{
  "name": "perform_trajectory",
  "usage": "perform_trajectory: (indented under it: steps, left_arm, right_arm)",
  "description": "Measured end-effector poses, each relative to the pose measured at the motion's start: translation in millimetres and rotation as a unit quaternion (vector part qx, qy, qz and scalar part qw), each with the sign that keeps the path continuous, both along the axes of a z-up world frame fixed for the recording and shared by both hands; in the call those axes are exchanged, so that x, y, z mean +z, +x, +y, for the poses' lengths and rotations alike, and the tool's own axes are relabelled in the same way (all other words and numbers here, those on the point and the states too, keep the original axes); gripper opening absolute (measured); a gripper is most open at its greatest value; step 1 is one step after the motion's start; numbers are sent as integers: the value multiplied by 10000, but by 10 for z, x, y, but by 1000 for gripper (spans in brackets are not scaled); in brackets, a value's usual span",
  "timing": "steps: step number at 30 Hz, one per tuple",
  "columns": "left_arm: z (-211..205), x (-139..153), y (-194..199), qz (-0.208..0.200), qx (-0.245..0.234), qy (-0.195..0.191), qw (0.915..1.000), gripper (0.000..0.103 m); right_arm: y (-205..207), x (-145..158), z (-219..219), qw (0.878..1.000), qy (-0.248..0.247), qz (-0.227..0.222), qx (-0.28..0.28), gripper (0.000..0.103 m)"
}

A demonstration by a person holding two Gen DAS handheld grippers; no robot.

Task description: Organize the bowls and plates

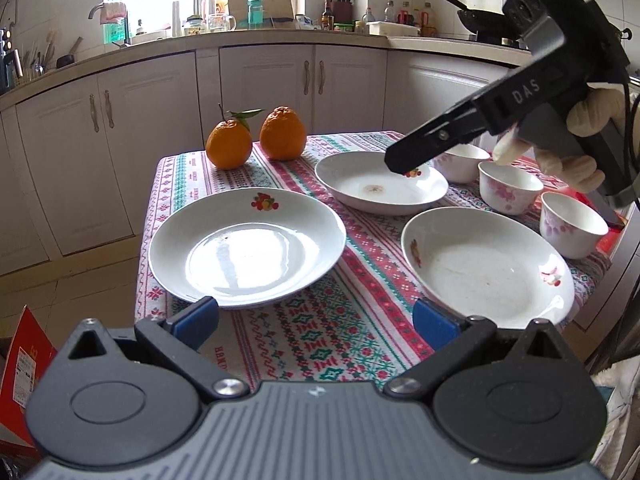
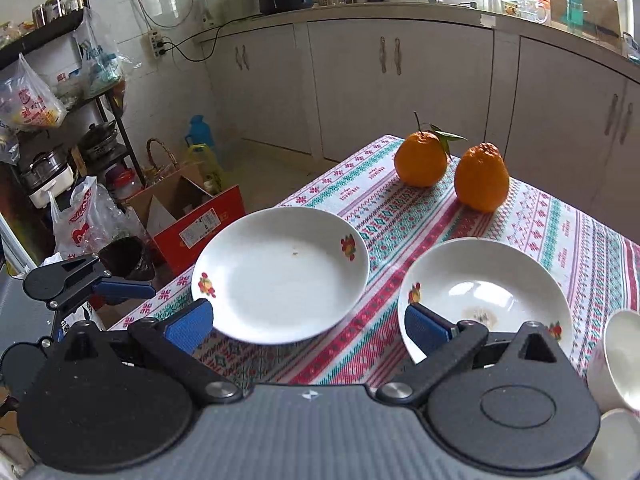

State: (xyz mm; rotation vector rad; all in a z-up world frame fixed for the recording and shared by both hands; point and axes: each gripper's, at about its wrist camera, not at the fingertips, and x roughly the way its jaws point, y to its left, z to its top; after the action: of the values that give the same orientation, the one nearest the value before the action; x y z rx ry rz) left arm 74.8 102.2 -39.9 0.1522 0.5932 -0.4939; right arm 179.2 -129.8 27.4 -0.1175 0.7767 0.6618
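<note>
Left view alone gives us three small bowls (image 1: 508,192) and third plate (image 1: 488,266); both tools, left tool (image 1: 316,318) and right tool (image 2: 308,322), released, grasping nothing, above worktop (image 1: 336,320).

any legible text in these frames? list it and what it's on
"DAS": on the right gripper, seen from the left wrist view.
Tablecloth: woven lettering near the edge, too distorted to read.
Red box: white label, print too small.
Plastic bags: red print, blurred.
Nothing else readable.
</note>
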Motion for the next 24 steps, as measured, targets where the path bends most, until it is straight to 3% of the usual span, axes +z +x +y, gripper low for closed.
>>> perform_trajectory:
  steps: [4, 10, 24]
  left_arm:
    - [-130, -32, -129, 52, -128, 7, 9999, 102]
    - [-342, -130, -269, 144, -470, 116, 9987, 102]
    - [-785, -391, -245, 287, -1400, 405, 9889, 102]
  right_arm:
    - [-285, -74, -249, 9998, 45, 70, -189, 103]
    - [-616, -209, -532, 9983, -294, 170, -482, 103]
    - [-564, -526, -1018, 9886, -260, 823, -1236, 103]
